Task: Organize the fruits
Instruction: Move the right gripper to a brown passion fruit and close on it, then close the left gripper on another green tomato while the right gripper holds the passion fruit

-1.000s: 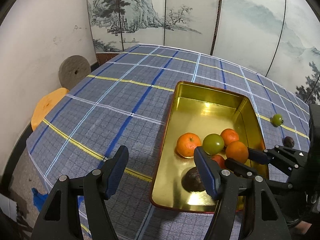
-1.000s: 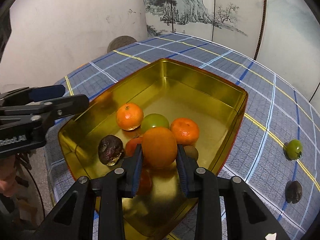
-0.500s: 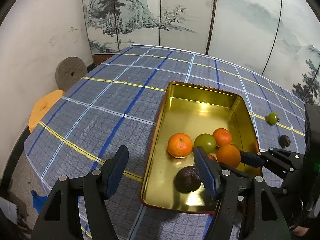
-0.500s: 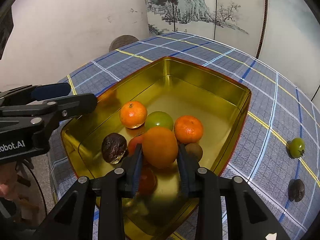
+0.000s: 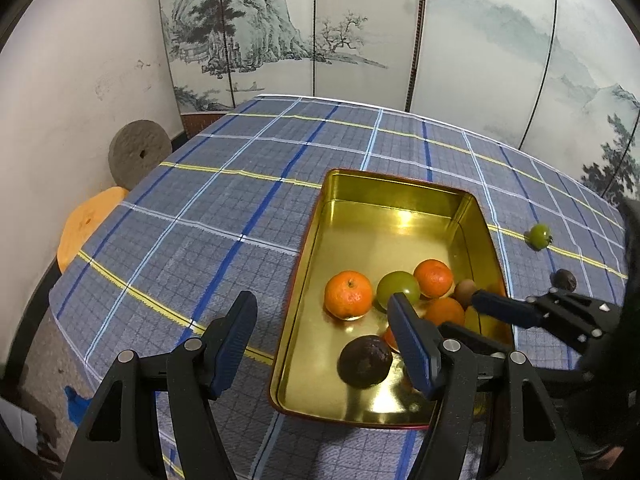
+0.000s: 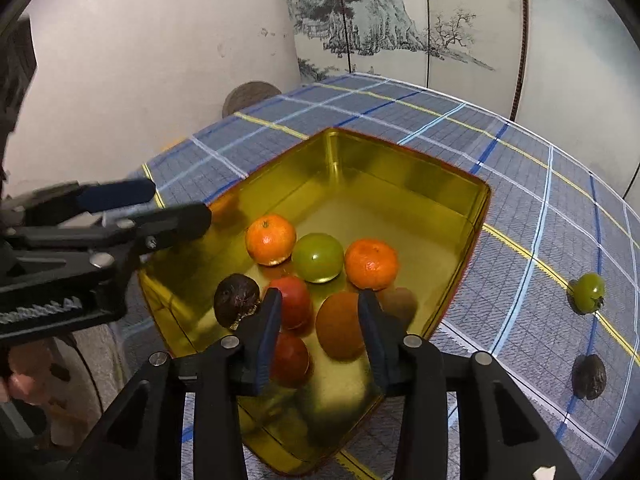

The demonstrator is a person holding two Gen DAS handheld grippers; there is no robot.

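Blurred orange (image 6: 340,326) between parted right claw (image 6: 320,334) fingers, contact unclear; left claw (image 5: 324,344) wide, empty.

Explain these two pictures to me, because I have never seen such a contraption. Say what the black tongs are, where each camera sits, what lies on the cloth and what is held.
The black tongs are two-finger grippers, one in each of a person's hands, and no robot is involved. Each picture comes from a camera on one gripper that looks along its fingers.

The left gripper is open and holds nothing. The right gripper is also open, with a blurred orange lying between its fingers inside the gold tin.

The tin also holds two mandarins, a green fruit, two red fruits, a dark wrinkled fruit and a small brown fruit.

On the plaid tablecloth, outside the tin, lie a small green fruit and another dark one.
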